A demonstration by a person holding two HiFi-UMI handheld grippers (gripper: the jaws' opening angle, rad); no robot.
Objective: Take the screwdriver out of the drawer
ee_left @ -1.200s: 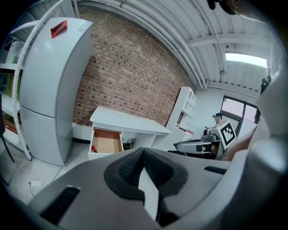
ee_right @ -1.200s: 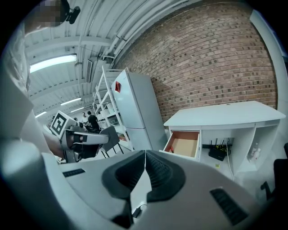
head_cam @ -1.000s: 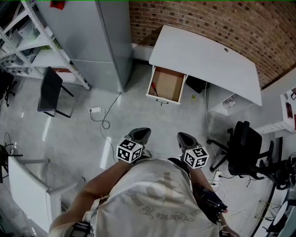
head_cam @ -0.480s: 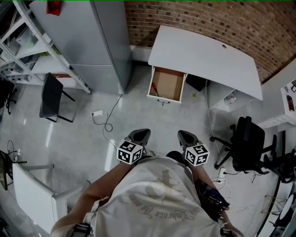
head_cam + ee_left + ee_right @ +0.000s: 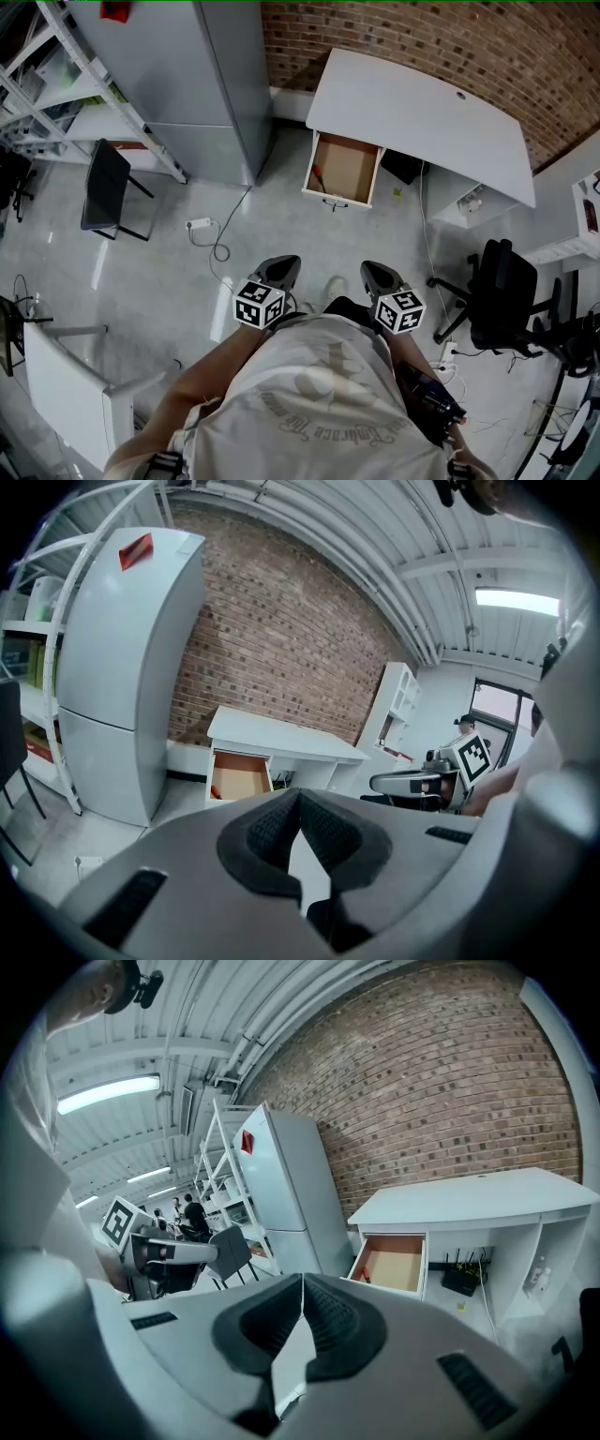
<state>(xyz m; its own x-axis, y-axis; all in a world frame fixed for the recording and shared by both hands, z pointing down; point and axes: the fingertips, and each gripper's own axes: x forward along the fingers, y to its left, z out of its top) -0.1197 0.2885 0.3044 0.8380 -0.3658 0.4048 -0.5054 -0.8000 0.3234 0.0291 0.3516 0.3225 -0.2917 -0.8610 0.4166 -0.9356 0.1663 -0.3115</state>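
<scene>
The task has barely begun: the left tongs [image 5: 280, 269] and the right tongs [image 5: 376, 276] are both closed tight and empty, well apart from the open drawer [image 5: 351, 171] under the desk [image 5: 422, 112], where the red-handled screwdriver [image 5: 319, 177] lies untouched.

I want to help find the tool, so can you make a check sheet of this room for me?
Surface: white desk, nothing seen on top.
Job's things: drawer pulled open; red-handled screwdriver lies inside, by the left wall in the head view.
Clutter: black router on the floor under the desk.
Grippers: left gripper and right gripper both shut and empty, well short of the drawer.
Cables: white cable looped on the floor.
Surroundings: refrigerator, brick wall, black chair, office chair.
</scene>
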